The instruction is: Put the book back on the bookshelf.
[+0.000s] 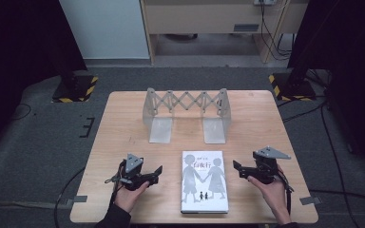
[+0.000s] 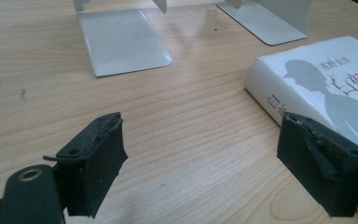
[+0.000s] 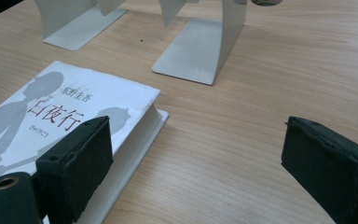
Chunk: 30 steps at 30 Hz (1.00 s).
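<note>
A left hand-held gripper (image 1: 156, 172), jaws spread and empty, faces a white book (image 1: 204, 181) lying flat at its 3 o'clock, long axis 12-to-6. The open, empty right hand-held gripper (image 1: 238, 167) looks about equally near. An expandable metal bookend rack (image 1: 187, 114) stands at the bench's (image 1: 123, 123) 12 o'clock, nothing between.

Bare table (image 1: 123, 133) is lying open left and right of the book (image 1: 204, 182); the expandable bookend rack (image 1: 186, 113) is blocking the far middle.
</note>
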Tool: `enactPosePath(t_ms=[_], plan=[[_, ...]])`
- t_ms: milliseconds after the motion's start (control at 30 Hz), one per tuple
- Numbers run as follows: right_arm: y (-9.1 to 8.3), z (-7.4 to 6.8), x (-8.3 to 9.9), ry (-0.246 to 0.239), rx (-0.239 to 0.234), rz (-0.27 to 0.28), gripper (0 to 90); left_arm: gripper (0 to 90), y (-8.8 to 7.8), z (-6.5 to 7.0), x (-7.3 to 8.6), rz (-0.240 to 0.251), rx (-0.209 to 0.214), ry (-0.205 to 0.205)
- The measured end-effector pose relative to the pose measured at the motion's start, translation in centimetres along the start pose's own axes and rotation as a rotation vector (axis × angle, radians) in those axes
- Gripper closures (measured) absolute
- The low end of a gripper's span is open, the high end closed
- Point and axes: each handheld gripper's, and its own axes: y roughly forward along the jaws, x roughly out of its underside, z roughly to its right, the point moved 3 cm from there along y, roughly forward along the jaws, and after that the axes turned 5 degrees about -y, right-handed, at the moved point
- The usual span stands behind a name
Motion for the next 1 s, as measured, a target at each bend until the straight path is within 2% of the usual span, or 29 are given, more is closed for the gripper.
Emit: enactPosePath(t_ms=[467,1000], plan=[[1.6,-2.4,0.5,-0.029,-0.062,-0.039,11.7,15.4,1.4,3.0,0.7,-0.036,0.07,0.036],[3.4,-4.5,1.6,-0.035,-0.134,-0.081,18.9,20.8,2.4,5.4,1.4,-0.062,0.141,0.052]])
